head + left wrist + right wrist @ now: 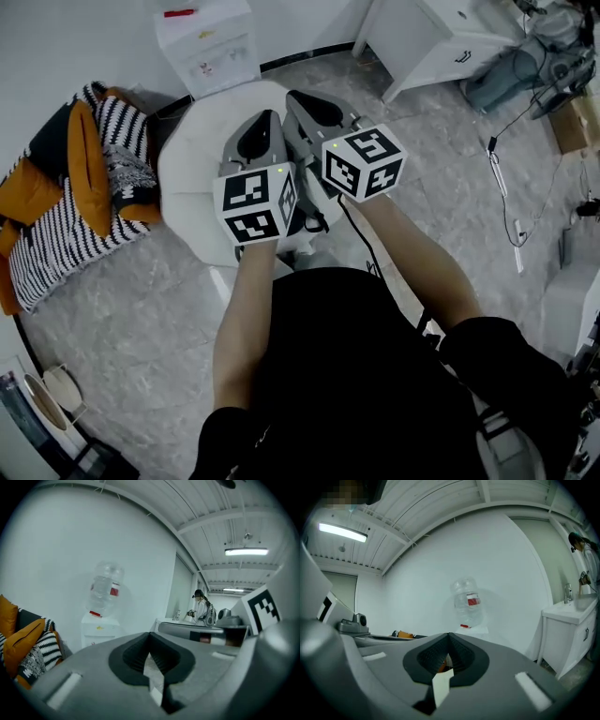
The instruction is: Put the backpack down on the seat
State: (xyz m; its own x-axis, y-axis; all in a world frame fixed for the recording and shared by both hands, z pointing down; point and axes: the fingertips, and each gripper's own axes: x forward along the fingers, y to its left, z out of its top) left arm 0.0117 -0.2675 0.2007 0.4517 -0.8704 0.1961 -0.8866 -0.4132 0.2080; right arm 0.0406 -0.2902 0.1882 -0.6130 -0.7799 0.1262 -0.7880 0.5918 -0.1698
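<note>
left gripper [266,120] and right gripper [302,99] side by side above white seat [187,173], both pressed together, nothing pinched; striped cushions [120,127] at left.

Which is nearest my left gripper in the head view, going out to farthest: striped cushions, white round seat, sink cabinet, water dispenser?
1. The white round seat, directly under the left gripper.
2. The water dispenser, ahead by the wall, and the striped cushions, off to the left: too close to call.
3. The sink cabinet, ahead to the right, farthest.
</note>
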